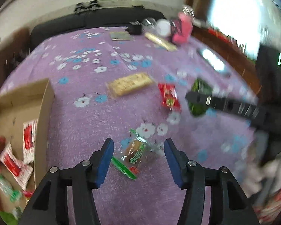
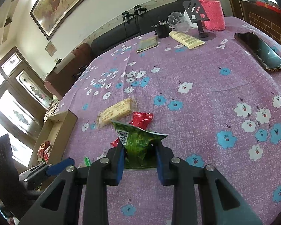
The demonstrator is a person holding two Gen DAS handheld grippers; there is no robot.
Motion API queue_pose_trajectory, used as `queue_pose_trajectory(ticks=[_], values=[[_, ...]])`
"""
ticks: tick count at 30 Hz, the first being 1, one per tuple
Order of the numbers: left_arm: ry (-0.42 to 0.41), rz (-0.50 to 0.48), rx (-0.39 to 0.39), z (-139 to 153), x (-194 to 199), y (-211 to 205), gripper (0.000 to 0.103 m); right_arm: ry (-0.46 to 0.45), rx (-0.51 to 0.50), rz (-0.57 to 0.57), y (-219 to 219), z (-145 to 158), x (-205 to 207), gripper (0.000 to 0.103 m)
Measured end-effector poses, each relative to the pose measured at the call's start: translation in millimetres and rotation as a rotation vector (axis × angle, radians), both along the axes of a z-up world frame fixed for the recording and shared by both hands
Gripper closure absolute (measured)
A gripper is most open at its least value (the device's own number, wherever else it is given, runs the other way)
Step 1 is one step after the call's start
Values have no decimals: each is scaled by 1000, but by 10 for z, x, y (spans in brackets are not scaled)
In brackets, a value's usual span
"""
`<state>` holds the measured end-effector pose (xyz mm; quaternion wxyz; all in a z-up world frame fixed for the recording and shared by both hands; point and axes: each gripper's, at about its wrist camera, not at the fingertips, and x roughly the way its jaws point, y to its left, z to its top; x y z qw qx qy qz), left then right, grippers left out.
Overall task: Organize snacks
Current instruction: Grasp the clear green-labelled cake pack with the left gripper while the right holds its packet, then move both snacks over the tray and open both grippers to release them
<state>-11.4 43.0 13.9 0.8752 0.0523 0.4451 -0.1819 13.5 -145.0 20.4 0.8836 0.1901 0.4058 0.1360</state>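
left tool (image 1: 138, 161) open, straddling our clear snack packet (image 1: 134, 153) for pickup | right tool (image 2: 140, 155) clamps green packet (image 2: 138, 142), bound for box (image 1: 45, 101) at frame left

On the desk (image 1: 80, 131), a cardboard box (image 1: 45, 97) with packets in it sits at the left edge. A wrapped biscuit bar (image 1: 130, 83) lies mid-desk with a small packet (image 1: 168, 97) just right of it. A clear-wrapped snack (image 1: 134, 153) lies nearer, between the left gripper (image 1: 138, 161) jaws, and a phone (image 2: 260, 52) lies far right.
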Motion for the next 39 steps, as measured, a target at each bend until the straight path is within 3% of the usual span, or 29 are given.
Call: queue_pose_trajectory(ticks=[1, 3, 6, 10, 14, 21, 25, 29, 39], values=[[1, -10, 50, -56, -8, -72, 66, 1, 3, 1, -3, -4, 0, 76], [-2, -18, 52, -64, -45, -90, 72, 2, 9, 4, -2, -9, 4, 76], [-14, 1, 34, -9, -97, -20, 73, 5, 14, 10, 4, -20, 14, 76], [-16, 40, -62, 141, -160, 209, 73, 4, 16, 12, 13, -18, 7, 76], [-22, 84, -199, 388, -228, 572, 72, -10, 20, 20, 25, 5, -17, 76], [-44, 188, -304, 759, -166, 1331, 72, -19, 44, 96, 290, 263, -76, 76], [-40, 260, -271, 771, 78, 1707, 72, -24, 23, 196, 778, 487, -3, 76], [13, 335, -324, 621, 416, 2050, 72, -3, 1, 300, 1383, 586, 106, 76], [105, 494, -370, 211, 822, 2613, 72, 46, -123, 435, 2627, 401, 397, 76]])
